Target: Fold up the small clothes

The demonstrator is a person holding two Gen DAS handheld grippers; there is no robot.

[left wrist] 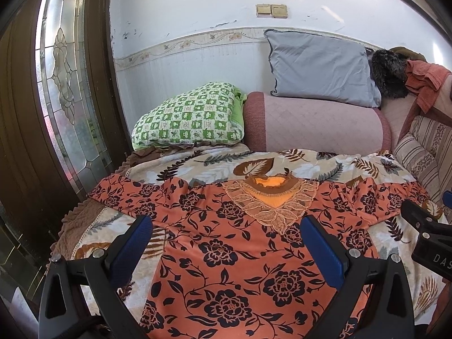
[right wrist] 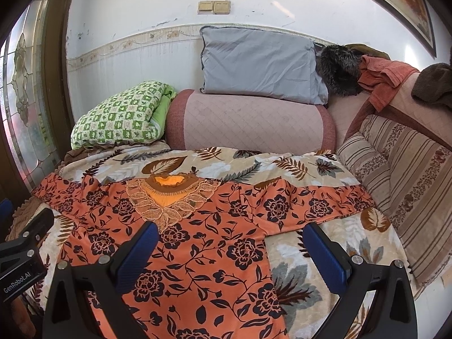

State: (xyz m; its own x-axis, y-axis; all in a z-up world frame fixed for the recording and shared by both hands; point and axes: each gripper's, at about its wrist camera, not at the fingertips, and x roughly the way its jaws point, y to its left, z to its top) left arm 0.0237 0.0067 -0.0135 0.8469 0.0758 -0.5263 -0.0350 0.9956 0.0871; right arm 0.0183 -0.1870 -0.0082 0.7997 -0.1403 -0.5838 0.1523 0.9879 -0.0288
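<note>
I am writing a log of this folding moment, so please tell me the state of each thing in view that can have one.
Orange floral-print blouse with lace collar: spread flat, sleeves out, not folded.
Left tongs: open, above the blouse, holding nothing.
Right tongs: open, above the blouse's edge, holding nothing.
Leaf-print blanket: spread under the blouse.
Green checked quilt: folded.
Grey pillow: leaning against the wall.

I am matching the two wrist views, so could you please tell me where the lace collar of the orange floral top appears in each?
Left wrist view: the lace collar lies just right of centre, between the open left claw's fingers and beyond them.
Right wrist view: the lace collar lies left of centre, above the open right claw's left finger.
Shared landmark: the grey pillow on the pink bolster.
</note>
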